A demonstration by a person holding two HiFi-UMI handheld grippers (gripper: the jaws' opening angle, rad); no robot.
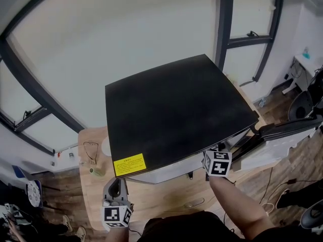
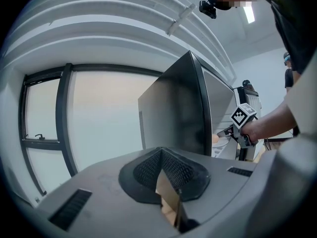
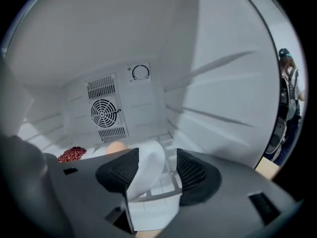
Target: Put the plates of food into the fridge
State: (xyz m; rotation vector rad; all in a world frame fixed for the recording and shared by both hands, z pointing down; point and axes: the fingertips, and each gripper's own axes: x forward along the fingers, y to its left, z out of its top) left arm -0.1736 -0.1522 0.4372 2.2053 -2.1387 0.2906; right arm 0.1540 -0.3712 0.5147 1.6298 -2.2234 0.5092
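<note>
A black-topped mini fridge (image 1: pixel 176 110) stands on a wooden table (image 1: pixel 166 198) with its door (image 1: pixel 282 135) swung open to the right. My right gripper (image 1: pixel 218 161) reaches into the fridge's open front. Inside, my right gripper (image 3: pixel 157 171) is open, and the rim of a white plate (image 3: pixel 147 157) lies between its pads, close against the left one. Red food (image 3: pixel 73 153) and a peach-coloured piece (image 3: pixel 116 148) lie on the plate's far left. My left gripper (image 1: pixel 116 183) hangs at the table's near left; its pads (image 2: pixel 148 170) meet, shut on nothing.
The fridge's white back wall carries a round fan grille (image 3: pixel 104 113). Eyeglasses (image 1: pixel 91 153), a small jar (image 1: pixel 96 171) and a white disc (image 1: pixel 105 147) lie on the table left of the fridge. Dark window frames (image 1: pixel 30 84) stand behind. Another person (image 3: pixel 287 83) stands beyond the door.
</note>
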